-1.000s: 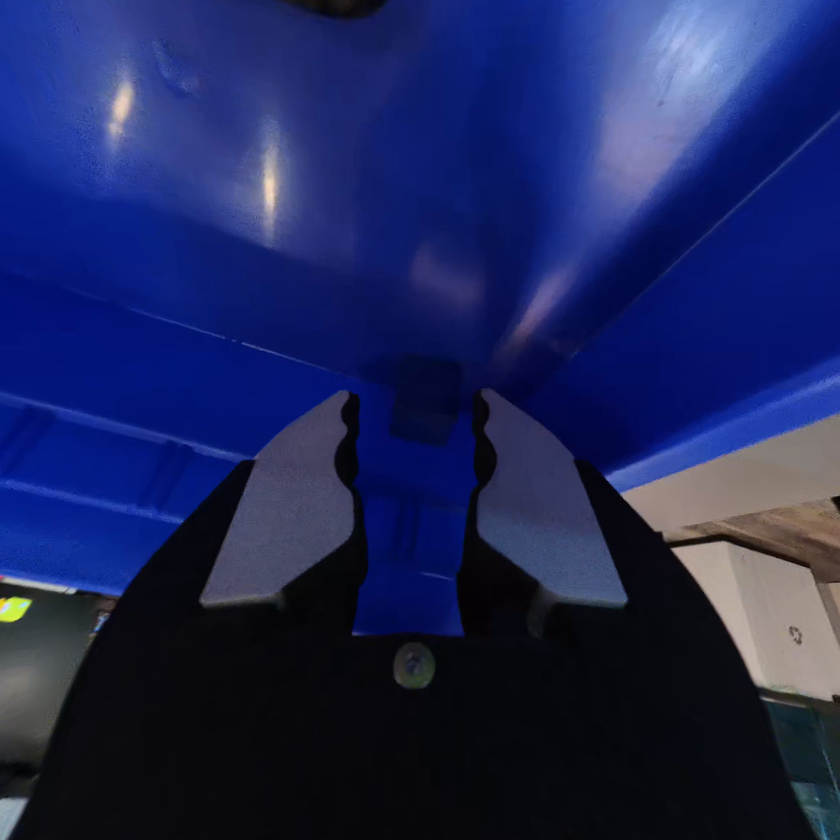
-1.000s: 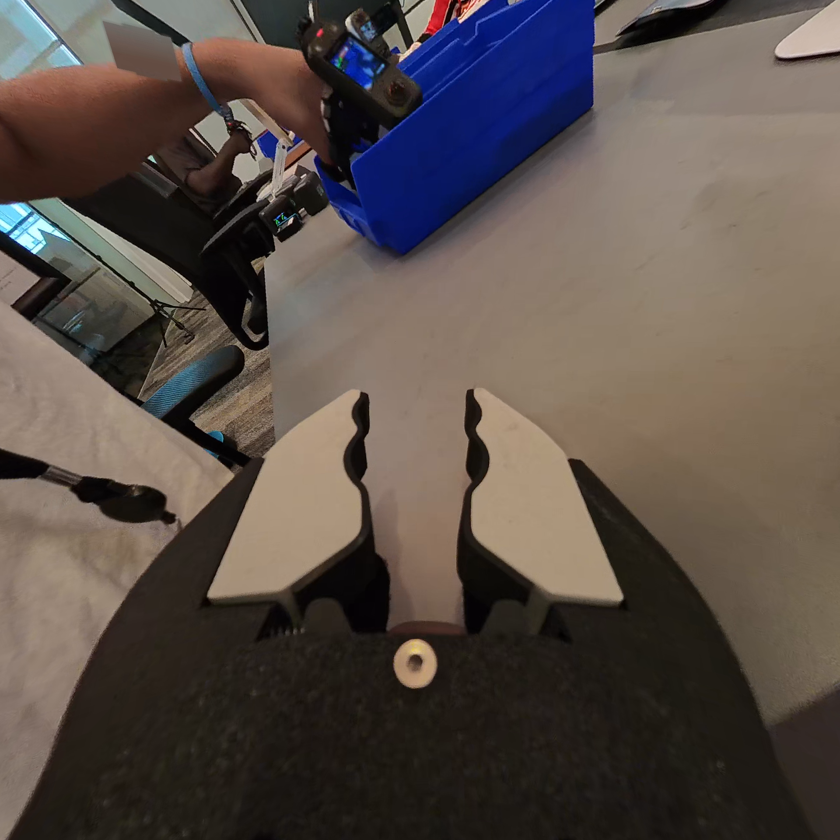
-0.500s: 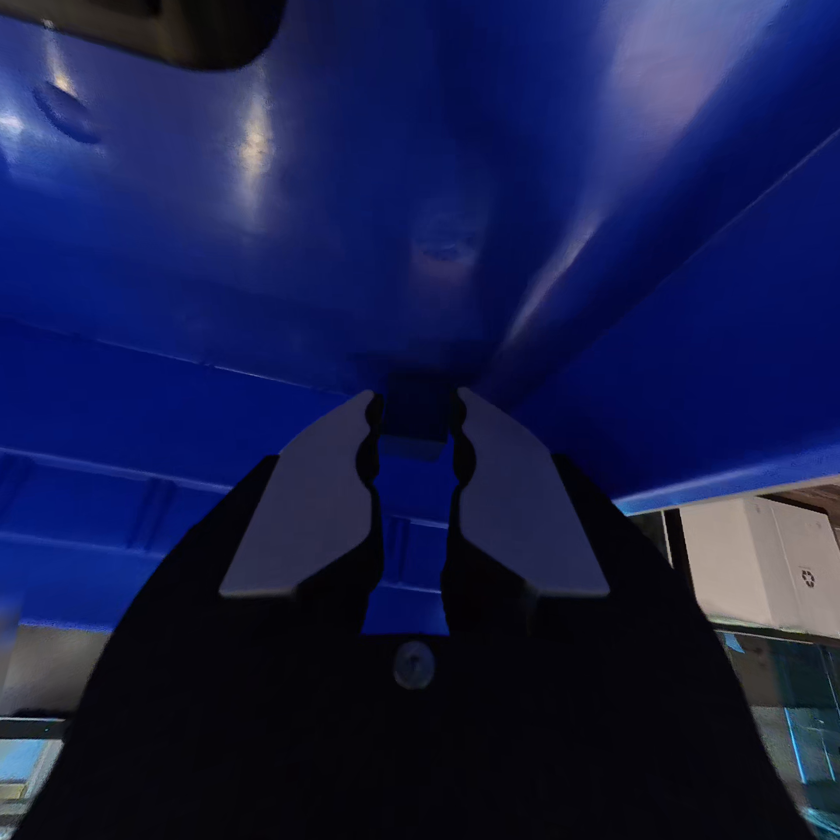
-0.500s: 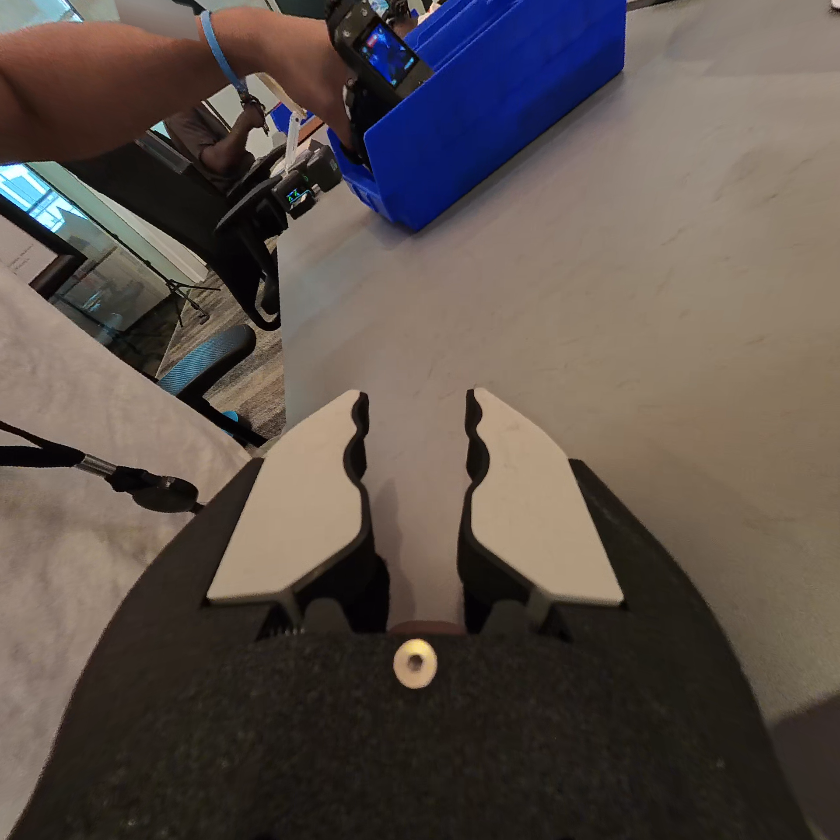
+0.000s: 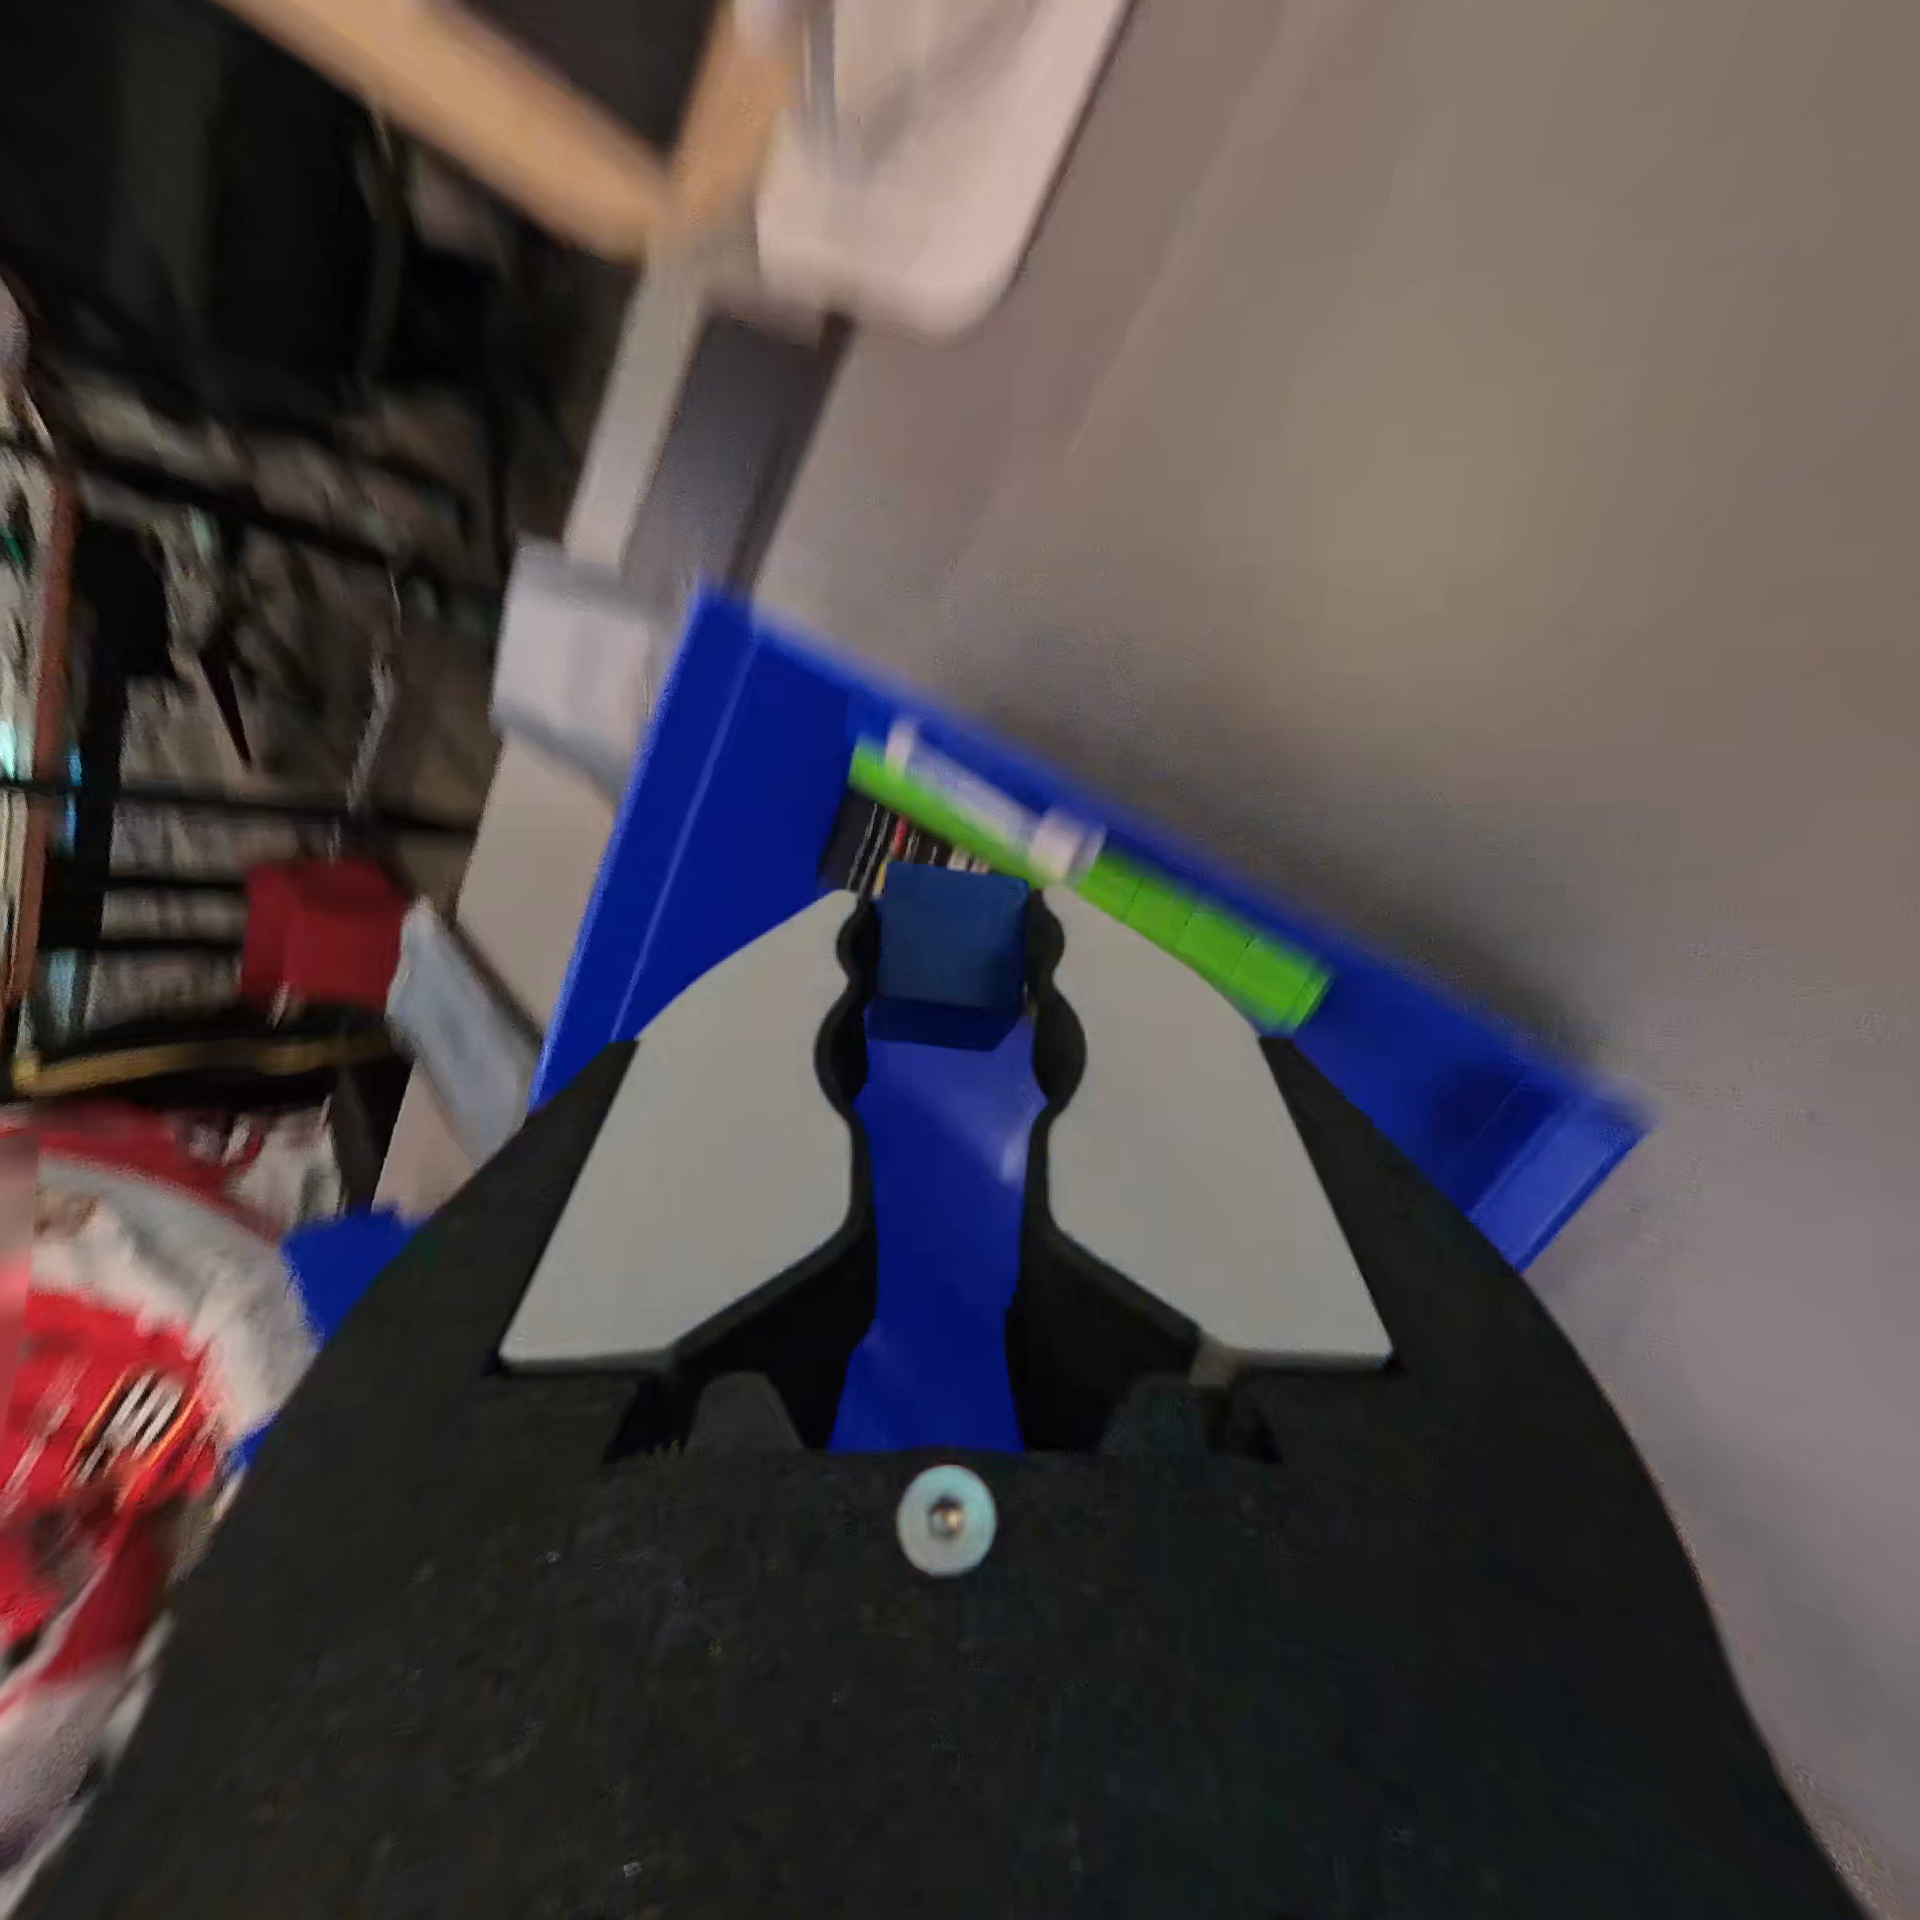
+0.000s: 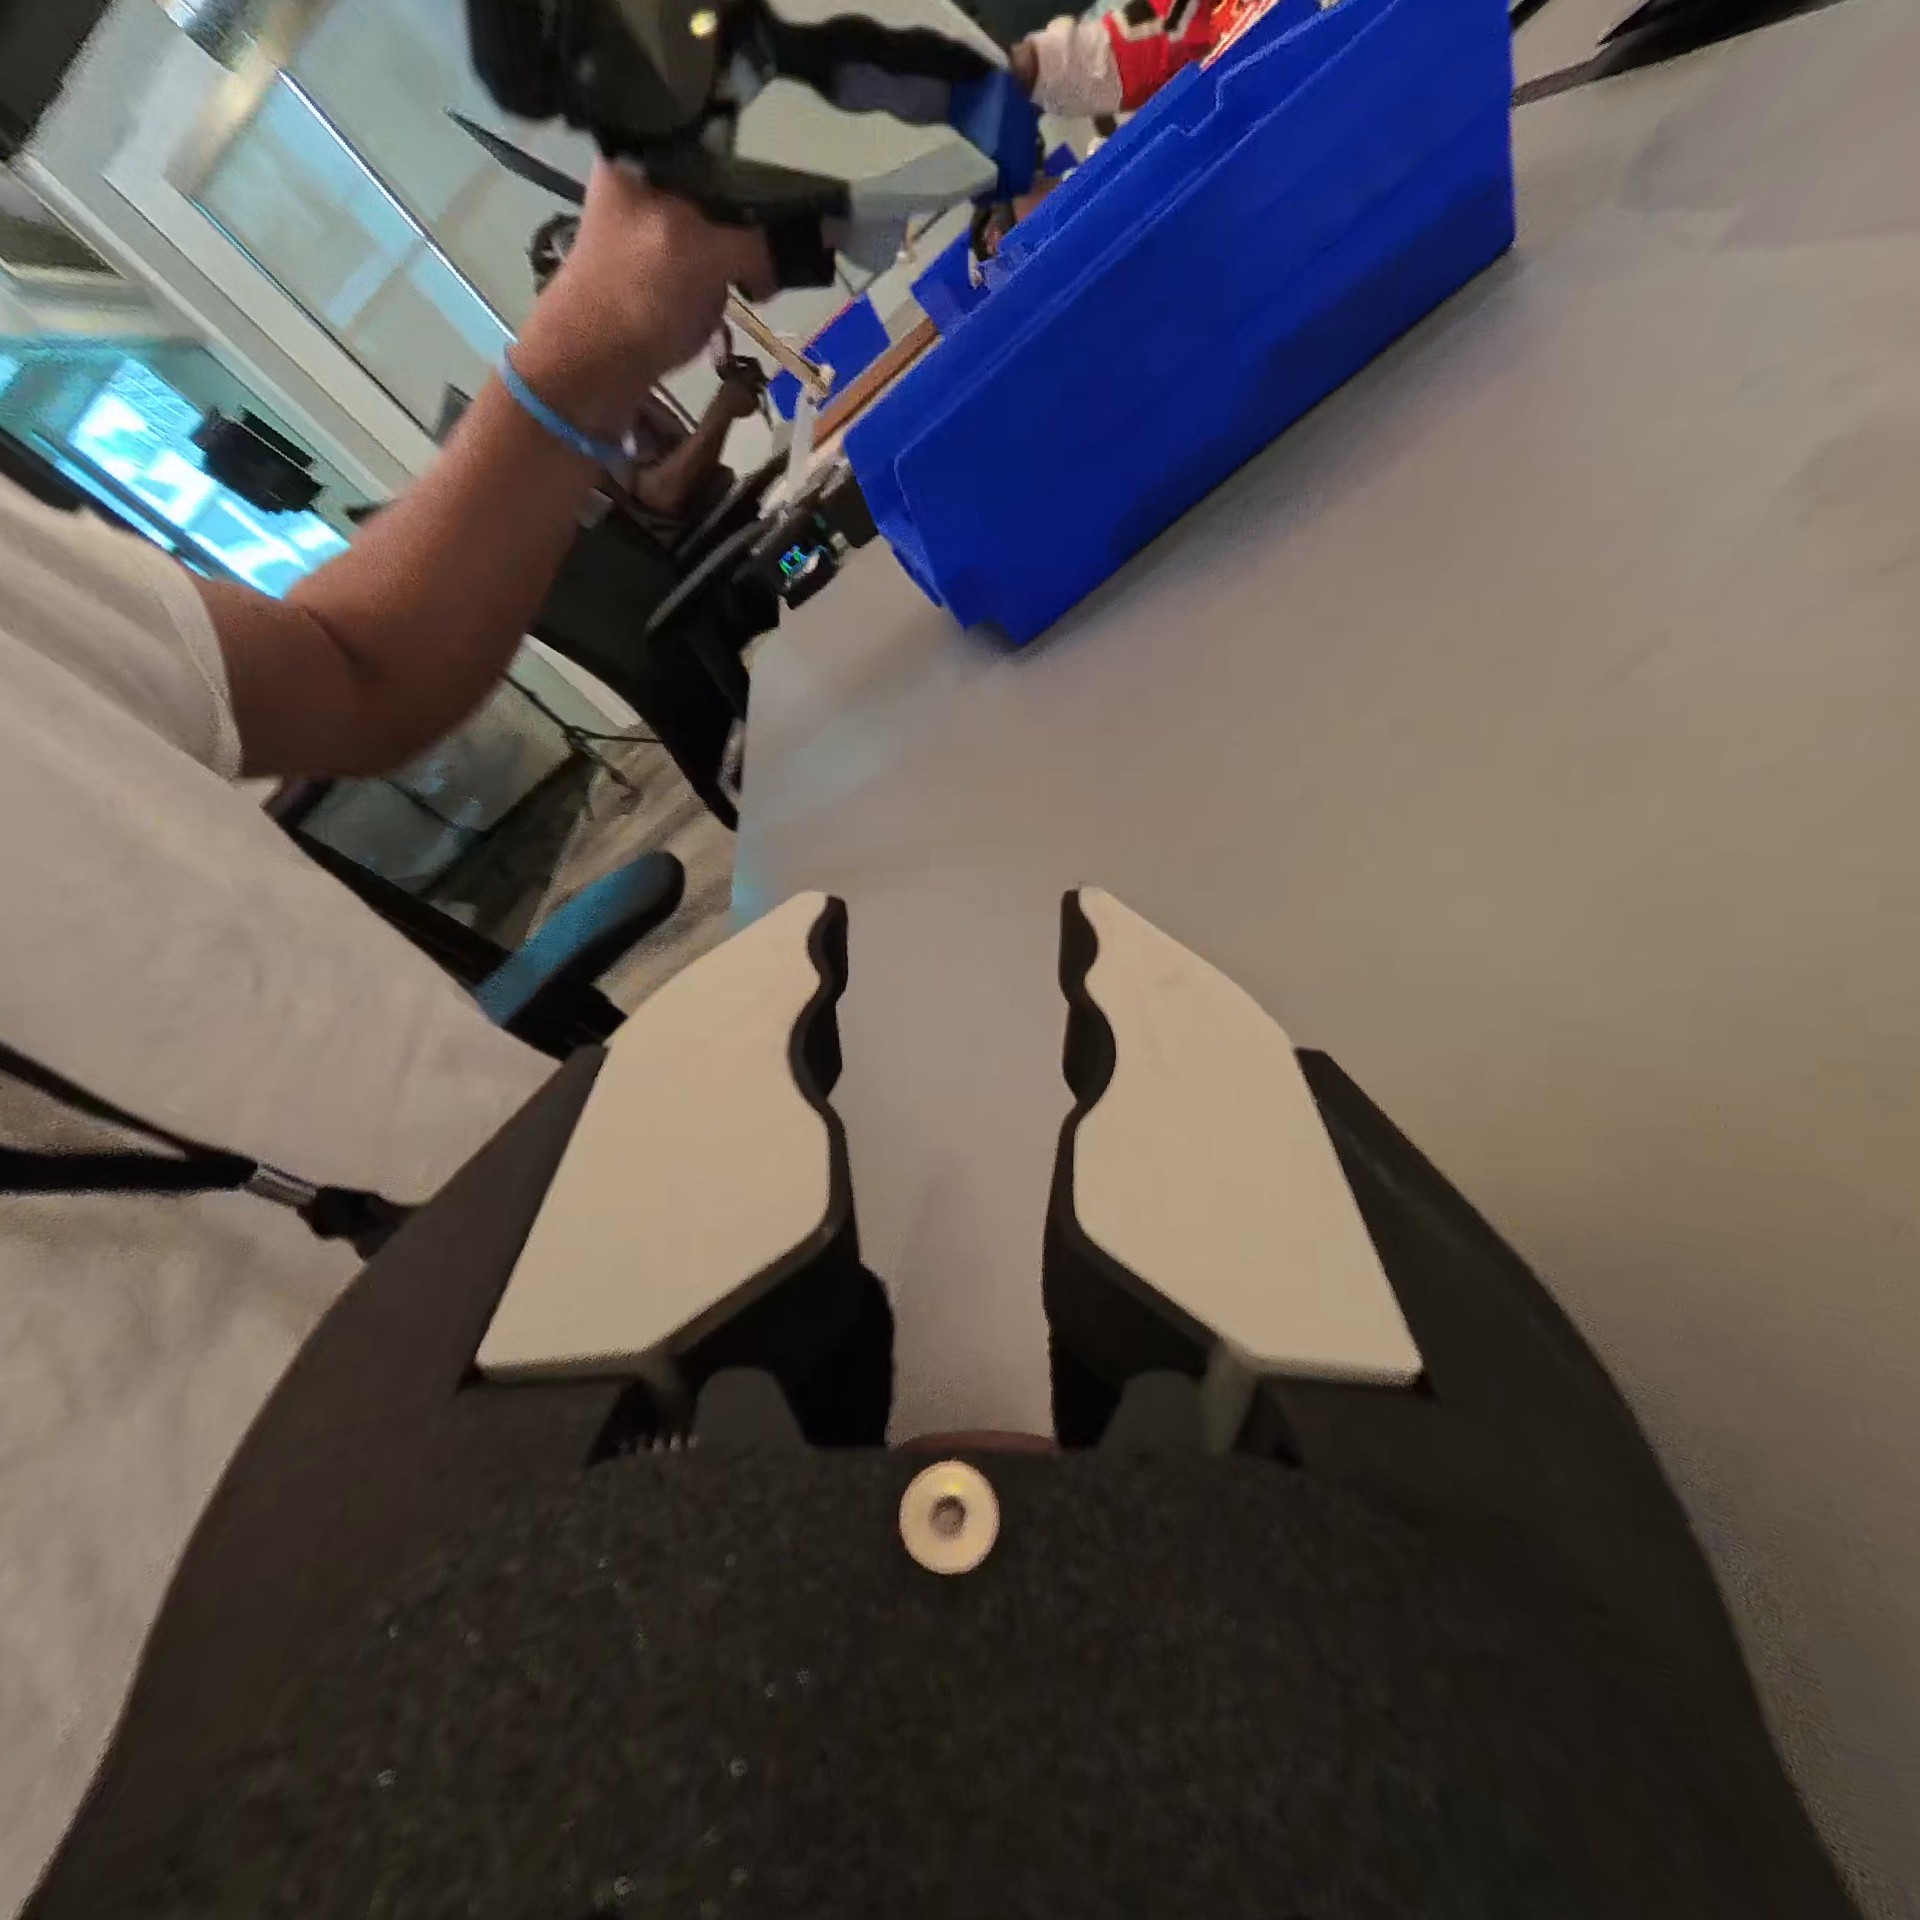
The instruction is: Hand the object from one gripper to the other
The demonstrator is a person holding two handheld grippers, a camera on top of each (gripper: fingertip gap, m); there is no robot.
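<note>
My left gripper (image 5: 948,925) is shut on a small blue block (image 5: 943,961), held between the fingertips above a blue bin (image 5: 707,831). The left wrist view is blurred by motion. In the right wrist view the left gripper (image 6: 977,135) shows far off at the top, raised above the blue bin (image 6: 1174,416), with the blue block (image 6: 1003,120) at its tips. My right gripper (image 6: 951,925) is open and empty, low over the grey table (image 6: 1455,831) near its front edge, well away from the left gripper.
The blue bin holds a green strip of blocks (image 5: 1174,914) and other small items. A red and white packet (image 5: 94,1403) lies at the left. The person's arm (image 6: 436,582) and white shirt (image 6: 156,987) fill the left. An office chair (image 6: 582,935) stands beyond the table edge. Left tips to right tips: about 35 cm.
My left gripper closed on the blue block inside the bin and has lifted out of it, swinging upward. My right gripper has stayed open, shifting only slightly.
</note>
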